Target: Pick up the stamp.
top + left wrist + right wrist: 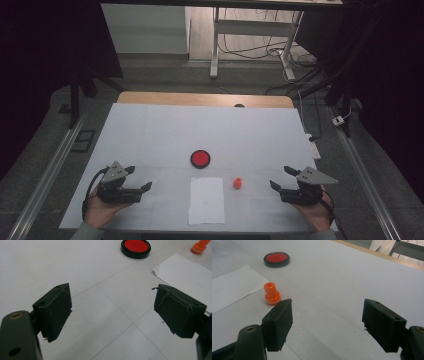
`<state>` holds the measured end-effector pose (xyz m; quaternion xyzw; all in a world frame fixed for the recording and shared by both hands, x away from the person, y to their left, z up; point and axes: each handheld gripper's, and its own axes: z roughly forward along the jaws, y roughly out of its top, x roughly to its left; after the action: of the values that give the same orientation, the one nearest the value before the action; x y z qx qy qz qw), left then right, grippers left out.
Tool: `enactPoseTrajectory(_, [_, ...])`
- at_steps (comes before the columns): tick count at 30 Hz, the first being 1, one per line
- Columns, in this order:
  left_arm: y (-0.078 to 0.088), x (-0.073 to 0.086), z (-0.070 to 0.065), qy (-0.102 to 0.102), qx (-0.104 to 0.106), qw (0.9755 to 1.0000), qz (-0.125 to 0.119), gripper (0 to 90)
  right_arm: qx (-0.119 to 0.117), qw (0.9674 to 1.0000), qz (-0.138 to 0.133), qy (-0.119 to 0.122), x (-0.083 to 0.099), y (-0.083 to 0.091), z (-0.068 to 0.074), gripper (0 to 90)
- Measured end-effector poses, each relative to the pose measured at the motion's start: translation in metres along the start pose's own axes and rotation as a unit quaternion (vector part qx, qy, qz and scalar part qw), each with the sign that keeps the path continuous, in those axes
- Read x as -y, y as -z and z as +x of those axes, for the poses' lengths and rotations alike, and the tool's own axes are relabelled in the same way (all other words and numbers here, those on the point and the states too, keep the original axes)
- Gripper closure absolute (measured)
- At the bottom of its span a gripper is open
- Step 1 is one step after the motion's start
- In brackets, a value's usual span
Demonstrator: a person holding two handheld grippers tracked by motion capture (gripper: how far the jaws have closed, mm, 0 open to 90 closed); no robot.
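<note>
Right gripper (327,315) near orange stamp (272,294)

We find no readable text, label, brand, number or sign. The sheet of paper (206,200) carries only a faint, blurred mark in both gripper views, too small to read, and we read nothing on the red ink pad (200,158).

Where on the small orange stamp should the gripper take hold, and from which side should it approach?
Grip the orange stamp on its narrow upper handle, above the wider collar at its base. It stands upright on the table, beside the paper sheet, so a level approach from the right gripper, whose jaws are open and nearest, probably suits best.
</note>
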<state>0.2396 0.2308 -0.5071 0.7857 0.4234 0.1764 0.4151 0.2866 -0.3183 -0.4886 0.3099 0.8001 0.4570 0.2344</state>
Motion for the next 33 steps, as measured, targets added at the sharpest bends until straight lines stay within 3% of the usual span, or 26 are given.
enactPoseTrajectory(11, [-0.001, -0.001, -0.001, 0.002, 0.003, 1.0000, -0.002, 14.9, -0.015, 0.9998, -0.013, 0.002, -0.018, -0.001, 0.011, 26.7])
enactPoseTrajectory(33, [-0.005, 0.002, -0.002, 0.000, 0.007, 0.9999, 0.012, 15.8, -0.048, 0.9987, -0.004, 0.018, -0.049, -0.021, 0.035, 27.2])
